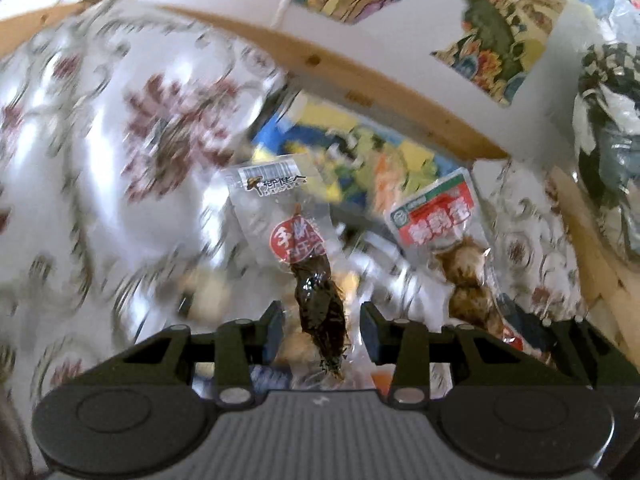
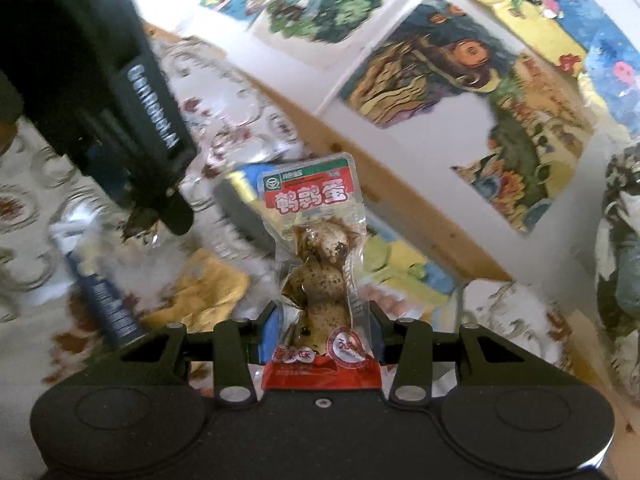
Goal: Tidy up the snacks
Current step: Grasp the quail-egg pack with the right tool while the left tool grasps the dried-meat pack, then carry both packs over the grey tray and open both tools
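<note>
Left wrist view puts a clear packet of dark dried meat between the jaws of the left gripper, which are closed on its lower part so that it stands up from them, its barcode end uppermost and a red round label across its middle. Beside that packet, toward the wooden edge, a second packet, the quail egg packet, hangs in the air with its red and green label on top. From the right wrist view, the right gripper has its jaws closed on the bottom of the quail egg packet, which stands upright and shows 3 speckled brown eggs stacked in clear film. The left gripper's black body hangs beside this packet, away from the wooden edge. Below both packets lies the tabletop's floral cloth, blurred, with more snack wrappers heaped beyond the packets, too smeared to name. Past the wooden edge are colourful cartoon pictures on a white surface.
</note>
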Action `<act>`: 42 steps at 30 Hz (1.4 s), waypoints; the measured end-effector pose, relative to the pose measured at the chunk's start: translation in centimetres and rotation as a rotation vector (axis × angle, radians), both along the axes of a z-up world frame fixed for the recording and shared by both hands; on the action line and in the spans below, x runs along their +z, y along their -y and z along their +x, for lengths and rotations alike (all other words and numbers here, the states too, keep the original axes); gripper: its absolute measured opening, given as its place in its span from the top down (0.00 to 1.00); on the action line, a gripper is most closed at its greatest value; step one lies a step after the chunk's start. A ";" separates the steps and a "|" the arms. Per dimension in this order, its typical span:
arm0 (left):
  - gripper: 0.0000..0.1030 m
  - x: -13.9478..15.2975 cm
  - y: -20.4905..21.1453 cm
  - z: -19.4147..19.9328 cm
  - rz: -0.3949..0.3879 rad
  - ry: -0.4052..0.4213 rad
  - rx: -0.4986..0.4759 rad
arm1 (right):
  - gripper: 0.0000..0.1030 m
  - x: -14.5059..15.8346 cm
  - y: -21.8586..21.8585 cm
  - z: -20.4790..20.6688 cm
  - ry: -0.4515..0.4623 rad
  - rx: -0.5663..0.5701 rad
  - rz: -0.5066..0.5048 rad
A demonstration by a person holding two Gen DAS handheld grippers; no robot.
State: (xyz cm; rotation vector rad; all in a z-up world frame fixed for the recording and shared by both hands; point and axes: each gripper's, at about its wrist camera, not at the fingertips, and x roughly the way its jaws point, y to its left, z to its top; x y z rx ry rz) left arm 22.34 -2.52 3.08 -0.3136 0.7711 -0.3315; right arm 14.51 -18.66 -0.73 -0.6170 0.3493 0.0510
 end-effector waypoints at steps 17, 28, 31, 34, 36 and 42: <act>0.57 3.0 12.7 13.7 0.072 0.116 -0.117 | 0.56 1.3 12.8 13.2 0.051 -0.277 0.335; 0.57 0.2 18.4 18.8 0.254 0.009 -0.232 | 0.55 -0.7 14.6 16.7 -0.025 -0.340 0.391; 0.56 -0.6 18.8 19.4 0.301 -0.011 -0.235 | 0.55 -1.0 15.1 17.1 -0.047 -0.358 0.414; 0.56 -0.9 19.1 19.7 0.310 -0.016 -0.241 | 0.54 -1.0 15.2 17.4 -0.060 -0.359 0.422; 0.56 -1.1 19.6 19.5 0.332 -0.002 -0.246 | 0.53 -1.1 15.2 17.5 -0.066 -0.358 0.419; 0.56 -1.6 20.2 19.6 0.359 -0.019 -0.247 | 0.50 -1.2 15.2 17.5 -0.073 -0.359 0.426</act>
